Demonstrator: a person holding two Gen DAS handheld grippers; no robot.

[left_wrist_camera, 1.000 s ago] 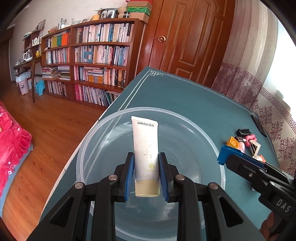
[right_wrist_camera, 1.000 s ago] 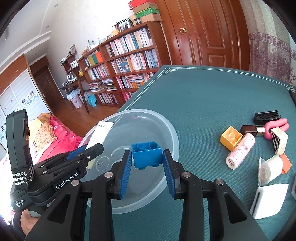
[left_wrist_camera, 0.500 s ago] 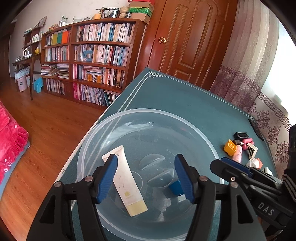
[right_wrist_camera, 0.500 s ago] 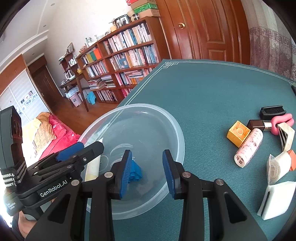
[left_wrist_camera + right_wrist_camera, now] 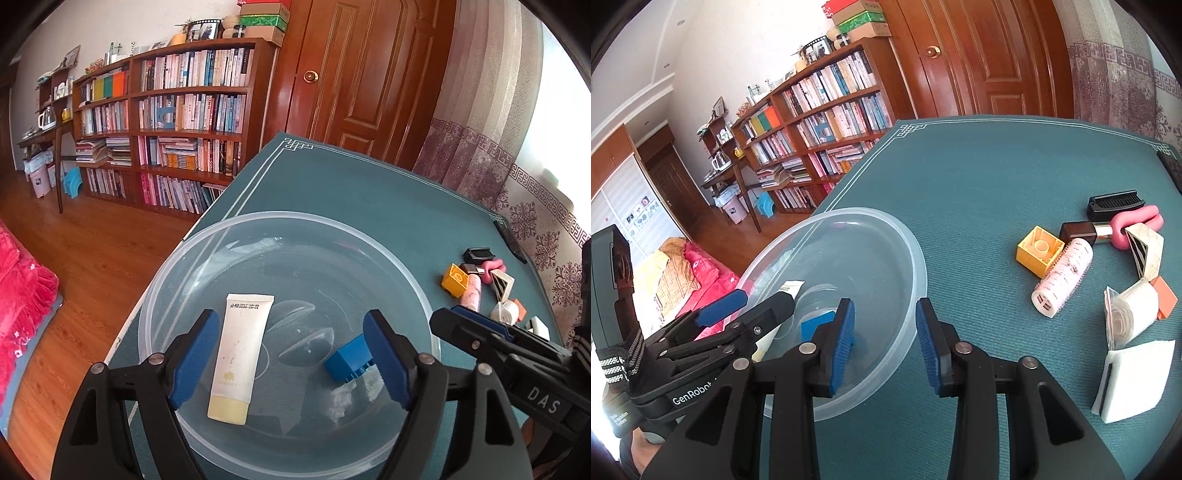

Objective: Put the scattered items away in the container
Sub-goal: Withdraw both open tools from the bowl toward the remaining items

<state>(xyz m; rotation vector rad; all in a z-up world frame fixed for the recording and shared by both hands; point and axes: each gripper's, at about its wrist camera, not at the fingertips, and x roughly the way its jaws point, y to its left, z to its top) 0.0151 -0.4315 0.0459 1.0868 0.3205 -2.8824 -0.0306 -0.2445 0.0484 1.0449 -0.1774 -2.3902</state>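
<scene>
Left gripper (image 5: 291, 354) wide open, empty, above clear bowl (image 5: 236, 236). Right gripper (image 5: 884, 341) likewise spread, empty. Tube (image 5: 238, 350) and blue block (image 5: 347, 360) inside bowl

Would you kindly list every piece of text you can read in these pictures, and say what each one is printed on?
"DAS": black body of the right hand-held gripper.
"GenRobot": black body of the left hand-held gripper; small white lettering below it is too blurred to read.
White squeeze tube in the clear plastic bowl: dates, roughly "2017/10/20" and "2020/10/19".
Book spines: too small to read.
</scene>
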